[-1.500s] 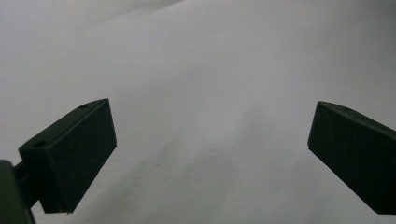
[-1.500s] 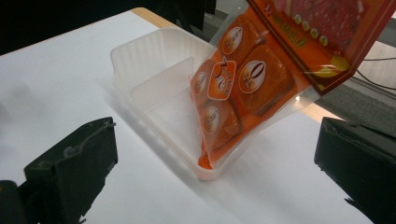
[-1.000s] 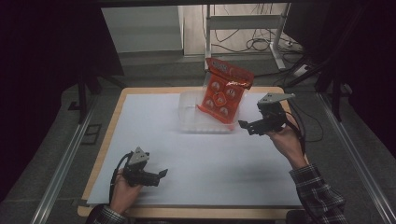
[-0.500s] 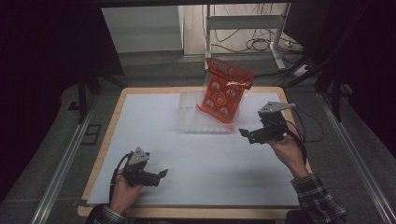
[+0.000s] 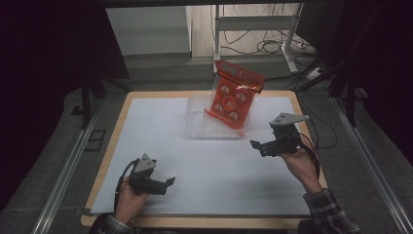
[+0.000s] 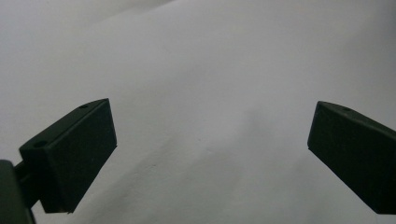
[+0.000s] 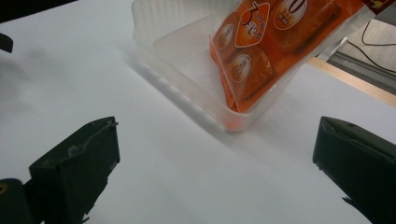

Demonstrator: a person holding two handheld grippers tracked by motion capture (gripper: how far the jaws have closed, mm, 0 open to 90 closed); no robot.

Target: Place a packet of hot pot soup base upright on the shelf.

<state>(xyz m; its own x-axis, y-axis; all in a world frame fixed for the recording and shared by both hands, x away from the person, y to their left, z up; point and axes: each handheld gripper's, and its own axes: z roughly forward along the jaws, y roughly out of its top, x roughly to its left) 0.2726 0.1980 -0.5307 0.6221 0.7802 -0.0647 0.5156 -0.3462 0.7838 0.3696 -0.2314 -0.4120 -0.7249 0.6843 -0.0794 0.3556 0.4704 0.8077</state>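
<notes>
An orange plastic snack bag (image 5: pixel 234 97) printed with round pictures stood tilted inside a clear, shallow plastic tray (image 5: pixel 199 124) near the far edge of the bench (image 5: pixel 117 122), a little right of its middle. The bag's lower end sat in the tray and its crumpled top leaned out past the far edge. In the right gripper view the bag (image 7: pixel 261 51) rested against the tray's near corner (image 7: pixel 187 88), which lay ahead between the two black jaws.

The right hand-held gripper (image 5: pixel 260 145) hovered near the right edge of the bench, just short of the tray and apart from it, its jaws spread wide and holding nothing. Only bare white sheet lay between it and the tray.

The left hand-held gripper (image 5: pixel 165 183) sat low near the front-left corner of the bench, well apart from tray and bag, its jaws likewise wide apart and empty; its own view showed plain white sheet (image 6: pixel 210 93) ahead.

Beyond the far edge, a metal stand (image 5: pixel 253 29) and loose cables (image 5: pixel 272 46) lay on the floor.
</notes>
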